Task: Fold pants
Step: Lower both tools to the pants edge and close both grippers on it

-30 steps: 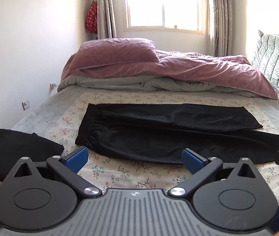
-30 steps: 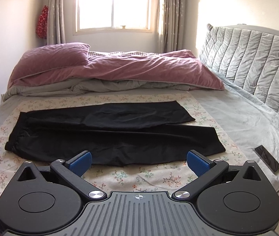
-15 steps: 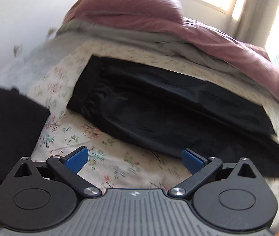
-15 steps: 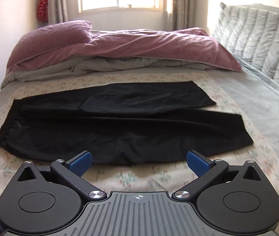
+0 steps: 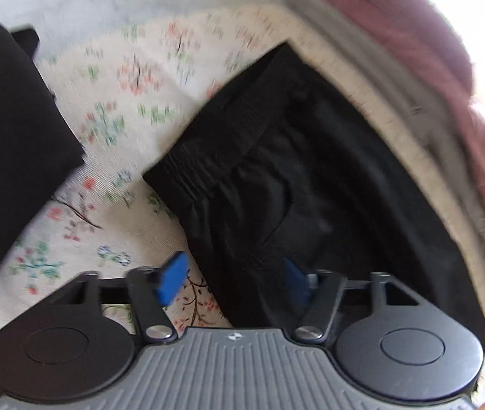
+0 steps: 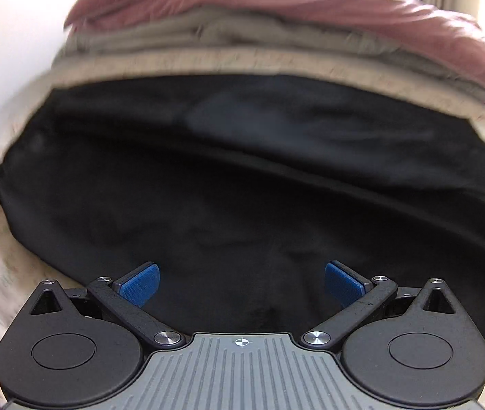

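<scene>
Left to right. At the far left of the left wrist view lay a separate dark folded cloth (image 5: pixel 10 143), apart from the work. Beside it ran the floral sheet (image 5: pixel 123 109), blurred in that view. The black pants (image 5: pixel 310 177) lay flat on that sheet, waistband end toward the left, legs running off to the right.

My left gripper (image 5: pixel 234 278) pointed steeply down at the waistband corner. Its jaws had just been closing and stood partway in. The pants' near edge sat between the blue pads (image 5: pixel 173 282); one pad was over the sheet, the other over the black fabric. I saw no pad pressing on the cloth, so I logged no pinch.

My right gripper (image 6: pixel 241 285) hung over the middle of the pants' nearer leg, jaws spread wide, both pads clear of the fabric.

Beyond the pants, a pink duvet (image 6: pixel 310 3) was heaped over grey bedding (image 6: pixel 208 34).
</scene>
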Demonstrator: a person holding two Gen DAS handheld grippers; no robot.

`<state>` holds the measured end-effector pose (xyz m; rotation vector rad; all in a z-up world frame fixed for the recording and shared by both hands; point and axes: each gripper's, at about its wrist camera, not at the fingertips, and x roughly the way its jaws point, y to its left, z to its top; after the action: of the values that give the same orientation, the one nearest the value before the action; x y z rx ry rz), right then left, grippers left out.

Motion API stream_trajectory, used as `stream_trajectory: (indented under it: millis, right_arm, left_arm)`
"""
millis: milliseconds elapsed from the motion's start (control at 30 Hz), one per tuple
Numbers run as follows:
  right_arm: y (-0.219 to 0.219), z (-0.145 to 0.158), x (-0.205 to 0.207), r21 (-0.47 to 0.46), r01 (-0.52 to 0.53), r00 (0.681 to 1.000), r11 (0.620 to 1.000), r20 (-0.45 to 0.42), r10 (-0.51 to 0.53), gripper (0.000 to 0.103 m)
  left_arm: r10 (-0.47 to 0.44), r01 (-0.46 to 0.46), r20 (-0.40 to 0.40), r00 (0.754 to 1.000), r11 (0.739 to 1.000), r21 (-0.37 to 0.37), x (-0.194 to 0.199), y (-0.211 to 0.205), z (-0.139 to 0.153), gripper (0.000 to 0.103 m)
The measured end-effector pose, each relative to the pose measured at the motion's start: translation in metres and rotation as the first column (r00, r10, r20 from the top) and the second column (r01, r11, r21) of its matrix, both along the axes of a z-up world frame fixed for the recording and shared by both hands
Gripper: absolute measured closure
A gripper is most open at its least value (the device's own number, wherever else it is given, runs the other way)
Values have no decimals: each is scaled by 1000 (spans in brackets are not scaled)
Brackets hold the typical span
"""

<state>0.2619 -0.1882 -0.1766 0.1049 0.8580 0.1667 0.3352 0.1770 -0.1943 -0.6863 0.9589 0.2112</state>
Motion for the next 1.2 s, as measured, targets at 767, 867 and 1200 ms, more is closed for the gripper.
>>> stream_trajectory:
  millis: [767, 867, 1200]
  right_arm:
    - [3, -12, -11, -100, -102, 990, 990, -105, 92, 0]
    - [-38, 5, -11, -28, 8, 998, 1000, -69, -10, 0]
    - [-212, 12, 18, 77, 468, 884, 881, -14, -468, 0]
  left_arm:
    - [87, -73, -34, 996, 952, 296, 11, 84, 23, 66]
    - [90, -94, 27, 996, 941, 324, 11, 92, 43, 49]
    - [-9, -18, 73, 997, 930, 366, 94, 92, 36, 25]
